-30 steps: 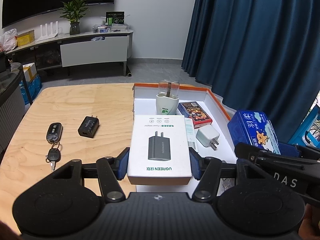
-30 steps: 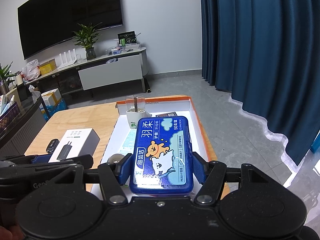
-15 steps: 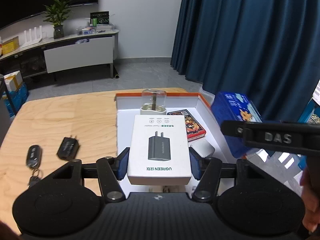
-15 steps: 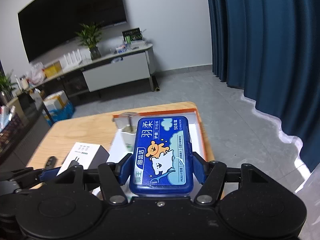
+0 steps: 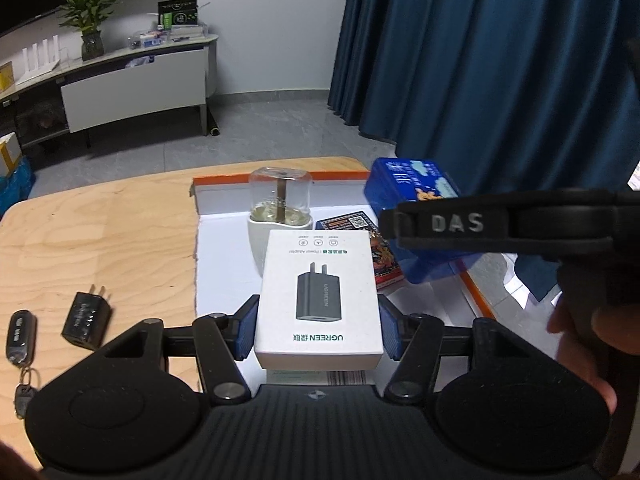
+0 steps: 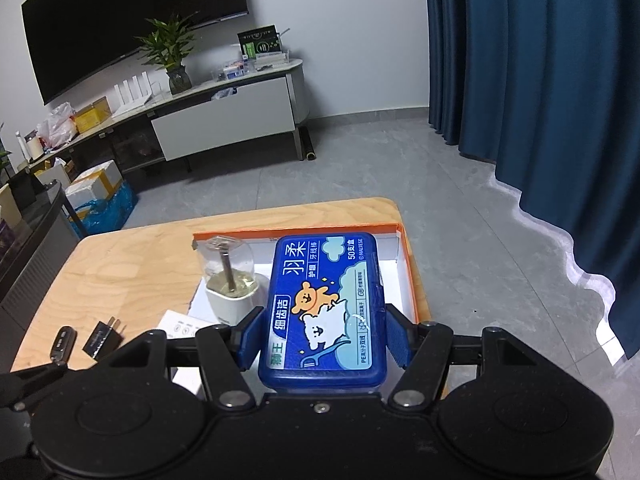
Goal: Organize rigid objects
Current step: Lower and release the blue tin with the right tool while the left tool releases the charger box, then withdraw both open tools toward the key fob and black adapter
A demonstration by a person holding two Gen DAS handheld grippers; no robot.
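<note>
In the left wrist view, the left gripper (image 5: 318,332) sits at the lower centre of the frame, its blue pads pressed against both sides of a white charger box (image 5: 318,296), which it holds lifted over the near part of the white tray (image 5: 224,264). Beyond the box, a white cup with a clear dome (image 5: 280,216) stands in the tray, and a red card pack (image 5: 380,252) lies to its right. At the right of the frame the blue floss case (image 5: 416,192) hangs above the tray, partly hidden by the black arm of the other tool. On the wooden table (image 5: 100,232) at the lower left lie a black plug (image 5: 86,314) and a car key (image 5: 18,338), just beside each other. In the right wrist view, the right gripper (image 6: 322,338) at the lower centre clamps the blue floss case (image 6: 324,308) on both long sides, carried above the right half of the tray (image 6: 404,256); the domed cup (image 6: 232,284) stands to its left.
</note>
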